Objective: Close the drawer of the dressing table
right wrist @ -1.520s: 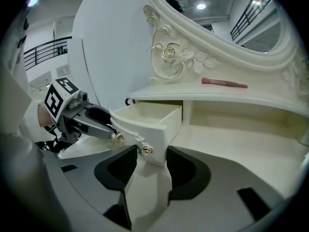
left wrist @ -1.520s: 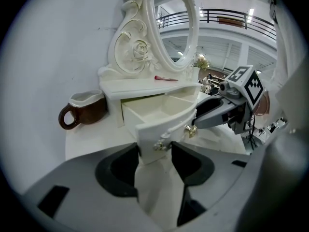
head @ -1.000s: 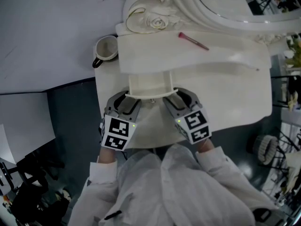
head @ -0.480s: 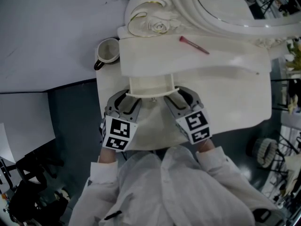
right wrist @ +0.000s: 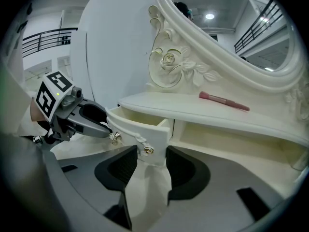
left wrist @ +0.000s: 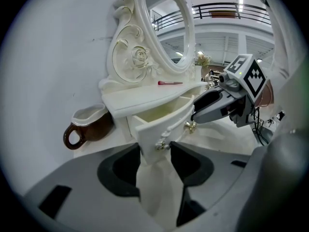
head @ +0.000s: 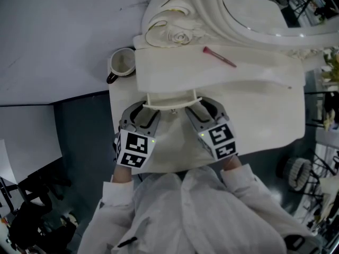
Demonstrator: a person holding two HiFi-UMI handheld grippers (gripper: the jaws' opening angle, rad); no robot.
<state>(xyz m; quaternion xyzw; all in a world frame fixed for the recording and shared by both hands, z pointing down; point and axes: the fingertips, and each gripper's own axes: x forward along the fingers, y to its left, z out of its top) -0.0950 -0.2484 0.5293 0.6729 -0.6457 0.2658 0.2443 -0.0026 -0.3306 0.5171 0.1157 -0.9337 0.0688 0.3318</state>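
The white dressing table [head: 265, 97] has its small drawer [head: 170, 99] standing out a short way from the front. Both grippers sit at the drawer front, side by side. My left gripper [head: 143, 114] is open, and in the left gripper view the drawer's [left wrist: 159, 122] left corner with a gold knob lies at the gap between its jaws. My right gripper [head: 202, 110] is open too, and the drawer's [right wrist: 140, 124] right corner stands at its jaw gap. Each gripper shows in the other's view: the right gripper [left wrist: 212, 108] and the left gripper [right wrist: 91, 122].
A brown mug [head: 121, 63] with a white inside stands at the table's left end. A pink brush [head: 219, 57] lies on the upper shelf below the ornate oval mirror [head: 254, 9]. Dark floor lies left of and in front of the table; the person's white sleeves [head: 175, 210] fill the near side.
The drawer has slid further into the table; less of its inside shows than a second ago. Both grippers have stayed against its front and followed it in.
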